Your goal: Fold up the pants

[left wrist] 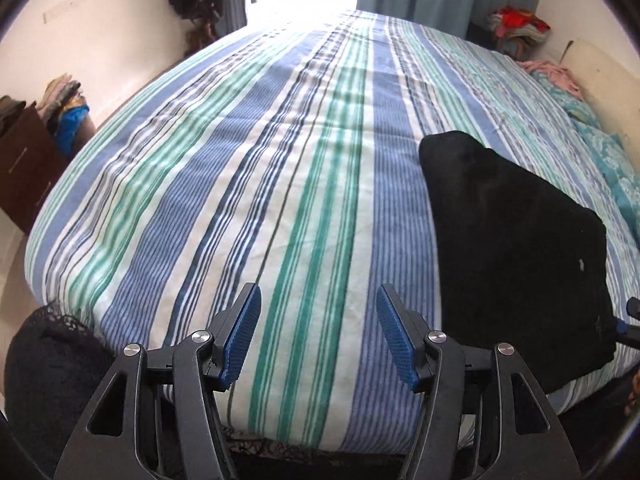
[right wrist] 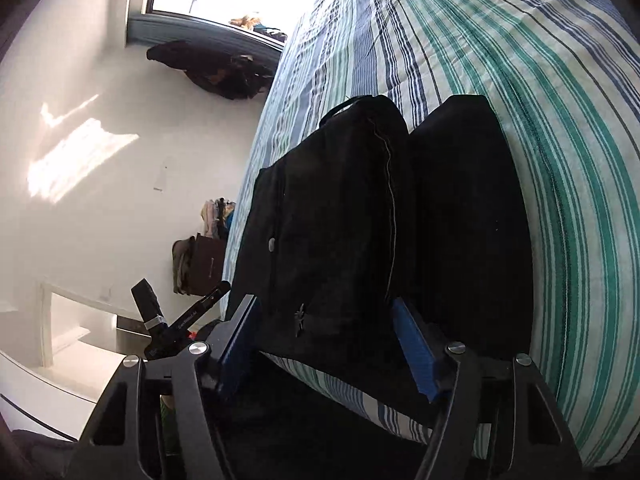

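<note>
- The bed [left wrist: 248,184], under a blue, green and white striped cover, fills most of both views.
- The black pants [left wrist: 516,240] lie folded into a compact bundle near the bed's near edge, toward its right side in the left wrist view; in the right wrist view they show as two dark folded sections lying side by side.
- The left claw [left wrist: 318,334] hovers over bare striped cover near the near edge, released, with nothing between its blue pads.
- The right claw [right wrist: 326,346] is at the near end of the pants, its pads apart; whether they press the cloth I cannot tell.
</note>
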`<state>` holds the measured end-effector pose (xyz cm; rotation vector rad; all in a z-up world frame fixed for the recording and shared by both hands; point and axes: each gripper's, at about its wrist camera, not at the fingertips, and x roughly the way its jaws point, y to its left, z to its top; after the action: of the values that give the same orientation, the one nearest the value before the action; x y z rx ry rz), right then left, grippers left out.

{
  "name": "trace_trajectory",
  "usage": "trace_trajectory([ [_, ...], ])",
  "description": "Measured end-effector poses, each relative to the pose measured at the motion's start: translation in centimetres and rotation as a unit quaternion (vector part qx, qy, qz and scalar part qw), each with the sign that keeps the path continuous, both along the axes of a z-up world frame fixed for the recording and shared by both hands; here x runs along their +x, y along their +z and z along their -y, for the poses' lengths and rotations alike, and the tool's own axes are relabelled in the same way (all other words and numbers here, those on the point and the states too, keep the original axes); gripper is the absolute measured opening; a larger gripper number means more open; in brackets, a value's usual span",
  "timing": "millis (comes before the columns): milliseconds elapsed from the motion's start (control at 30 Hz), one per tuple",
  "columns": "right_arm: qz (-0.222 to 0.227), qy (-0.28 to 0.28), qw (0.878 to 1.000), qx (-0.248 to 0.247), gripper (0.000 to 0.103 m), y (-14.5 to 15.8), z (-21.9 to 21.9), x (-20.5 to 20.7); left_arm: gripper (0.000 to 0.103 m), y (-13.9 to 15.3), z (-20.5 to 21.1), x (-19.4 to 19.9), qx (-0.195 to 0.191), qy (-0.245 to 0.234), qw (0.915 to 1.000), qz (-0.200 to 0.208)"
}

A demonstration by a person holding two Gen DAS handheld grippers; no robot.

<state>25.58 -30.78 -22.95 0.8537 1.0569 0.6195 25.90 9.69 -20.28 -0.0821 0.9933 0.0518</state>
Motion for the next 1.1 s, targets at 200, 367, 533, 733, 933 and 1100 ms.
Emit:
trace_trajectory([
  [200,-0.005,0.055,0.998,0.024,0.049,-0.3,-1.8,1.9,0.062,-0.4,-0.1,0.5,-0.014,0.005,0.9999,-0.007],
  [367,-0.031,0.073,0.997,0.001,0.045,-1.1,-2.7,3.0,0.063,-1.2,0.5,0.7,-0.015,-0.006,0.9997,-0.018],
  [533,-0.052,0.079,0.995,-0.024,0.042,-1.5,-4.4,4.5,0.063,-1.1,0.8,0.6,-0.009,-0.010,0.9998,-0.016],
  [733,0.007,0.078,0.991,-0.110,0.017,4.0,-5.8,2.3,0.063,-0.7,-0.6,0.4,-0.027,0.011,0.9995,-0.011],
  [933,0.069,0.055,0.986,-0.143,0.016,10.4,-4.4,1.0,0.063,0.1,-1.0,0.2,-0.042,0.012,0.9991,0.001],
  [1100,0.062,0.039,0.983,-0.170,0.016,10.9,-1.8,-0.6,0.064,0.8,-0.3,-0.2,-0.043,-0.005,0.9990,0.013],
])
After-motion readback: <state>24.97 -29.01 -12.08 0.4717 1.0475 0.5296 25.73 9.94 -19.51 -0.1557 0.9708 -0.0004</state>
